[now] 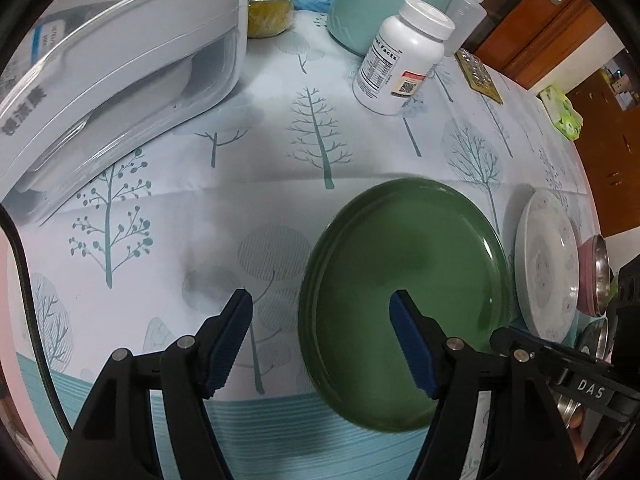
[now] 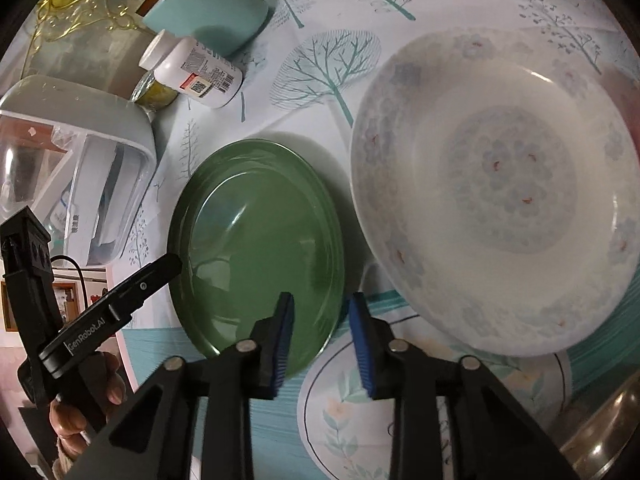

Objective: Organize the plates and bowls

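Tree-print tablecloth, green plate, floral bowl

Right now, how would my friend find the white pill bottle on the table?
Start at the tree-patterned tablecloth and find the big pale teal cylindrical container at its far side. In front of it stands the white plastic pill bottle, the only thing with a printed label and a small red sticker.

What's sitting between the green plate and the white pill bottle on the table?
Nothing. In the left wrist view, only bare tree-print tablecloth lies between the green plate and the pill bottle.
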Motion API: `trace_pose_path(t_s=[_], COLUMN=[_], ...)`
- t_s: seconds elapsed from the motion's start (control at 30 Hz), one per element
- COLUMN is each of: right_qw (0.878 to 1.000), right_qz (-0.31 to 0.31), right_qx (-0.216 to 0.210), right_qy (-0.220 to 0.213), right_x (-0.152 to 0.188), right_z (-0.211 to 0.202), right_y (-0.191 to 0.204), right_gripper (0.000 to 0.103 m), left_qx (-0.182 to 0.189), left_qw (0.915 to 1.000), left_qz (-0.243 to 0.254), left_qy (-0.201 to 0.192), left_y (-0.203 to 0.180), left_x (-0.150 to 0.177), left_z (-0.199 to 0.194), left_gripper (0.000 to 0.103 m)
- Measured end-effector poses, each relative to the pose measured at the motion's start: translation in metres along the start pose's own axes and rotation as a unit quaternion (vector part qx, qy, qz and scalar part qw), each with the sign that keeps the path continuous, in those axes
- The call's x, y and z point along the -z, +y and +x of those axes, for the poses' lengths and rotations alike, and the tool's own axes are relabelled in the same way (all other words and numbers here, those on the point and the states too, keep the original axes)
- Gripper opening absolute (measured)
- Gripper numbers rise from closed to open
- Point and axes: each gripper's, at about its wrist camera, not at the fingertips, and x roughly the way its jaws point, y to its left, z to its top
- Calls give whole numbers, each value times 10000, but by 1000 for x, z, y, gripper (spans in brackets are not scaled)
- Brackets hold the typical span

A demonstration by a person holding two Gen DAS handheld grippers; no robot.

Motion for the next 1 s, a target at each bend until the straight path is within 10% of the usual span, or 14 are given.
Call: trace_pose_path(t_s=[0.37,1.0], right_qw=[9999,9972], right_qz=[31,-714], right_qx=[60,100], right_qy=[-101,-214], right_x=[-3,38], right_z=[7,-49], right_y=[-8,5], right_gripper=[10,8], left_qx=[-6,469], left_qw=[9997,9984], left_qz=[129,241], left_qy=[185,189], left_y=[3,7], left_x=[-9,48], left_z=[14,-49], left_gripper=[17,6])
